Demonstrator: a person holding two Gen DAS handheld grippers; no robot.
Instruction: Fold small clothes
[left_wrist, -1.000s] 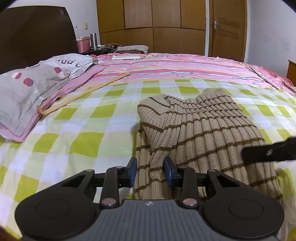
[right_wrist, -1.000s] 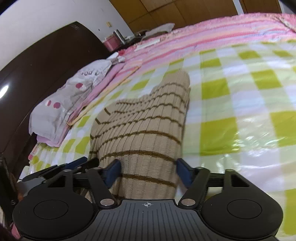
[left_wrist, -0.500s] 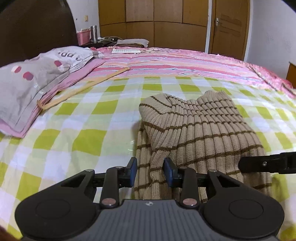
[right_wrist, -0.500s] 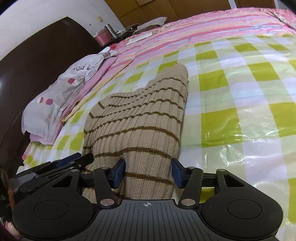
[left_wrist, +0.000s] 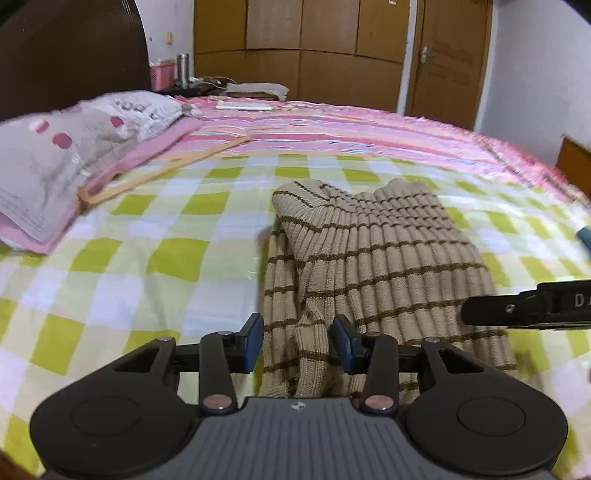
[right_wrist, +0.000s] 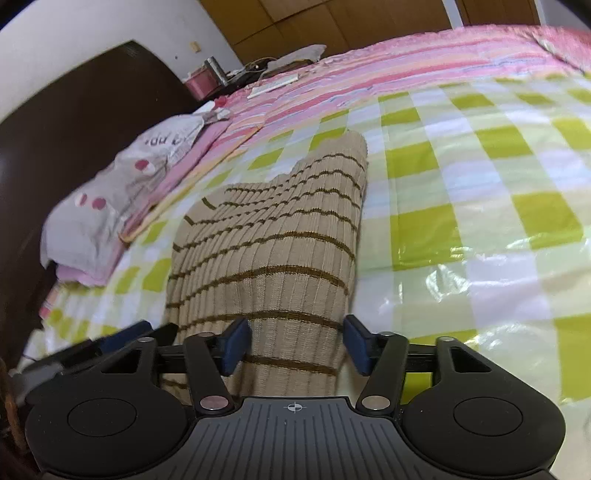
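The striped knit garment (left_wrist: 373, 258) lay folded on the checked bed cover (left_wrist: 147, 236). Left tongs (left_wrist: 297, 343) were opening around its near edge; right tongs (right_wrist: 297, 341) stood released astride it.

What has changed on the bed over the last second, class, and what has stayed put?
The left gripper was pinching a fold of the sweater at its near edge; its jaws are now opening, and the fold stands loose between them. The right gripper has also spread wider, open around the near right corner. Both have drawn back a little. The sweater stays folded on the checked sheet; the pillow is unmoved.
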